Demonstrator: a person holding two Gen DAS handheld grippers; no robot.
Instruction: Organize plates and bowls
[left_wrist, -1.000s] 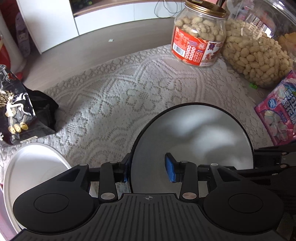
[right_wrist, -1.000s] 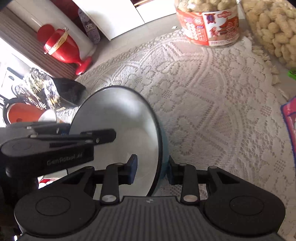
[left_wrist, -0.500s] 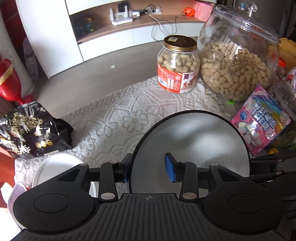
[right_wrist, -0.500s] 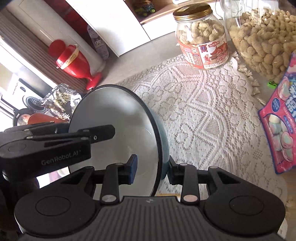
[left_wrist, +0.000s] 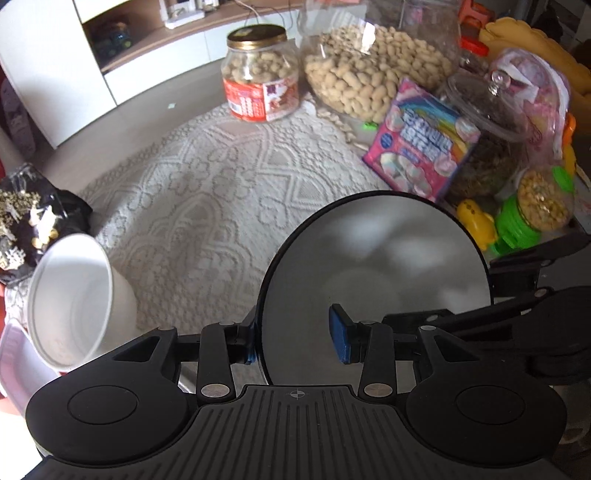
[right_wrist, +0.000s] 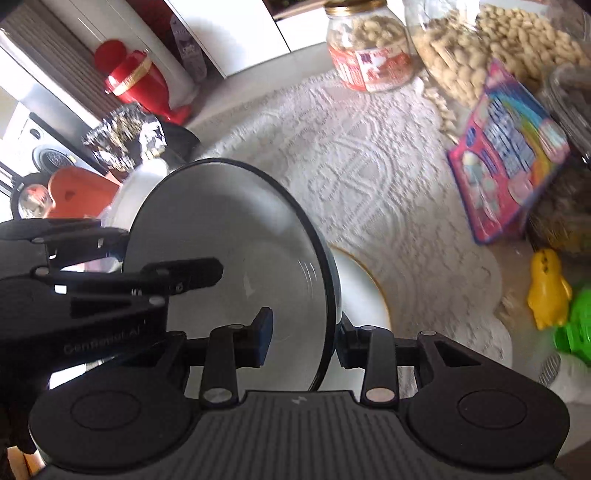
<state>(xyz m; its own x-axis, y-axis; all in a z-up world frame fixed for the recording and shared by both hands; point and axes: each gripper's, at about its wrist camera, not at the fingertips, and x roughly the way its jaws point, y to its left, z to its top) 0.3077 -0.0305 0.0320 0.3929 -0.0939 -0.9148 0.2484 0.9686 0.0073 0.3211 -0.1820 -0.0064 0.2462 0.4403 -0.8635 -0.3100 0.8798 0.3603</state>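
I hold a round bowl, pale grey inside with a dark rim and a blue-grey outside, tilted and lifted above the lace-covered surface with both tongs. The left tongs straddle the bowl's near left rim, one blue pad inside the bowl and the other outside against the wall, pinching it. The right tongs straddle the opposite rim the same way; their jaws are easing apart, yet the bowl's wall sits between the pads, and I cannot tell for sure whether the pads press it.

In the right wrist view a white plate with a gold edge lies on the lace just beneath and beside the bowl. In the left wrist view a white deep bowl leans at the left edge, near a black snack bag with gold print.

Farther back stand a clear jar of peanuts with a gold lid and red label, a large glass jar of peanuts, and a pink candy packet propped against a lidded glass jar.
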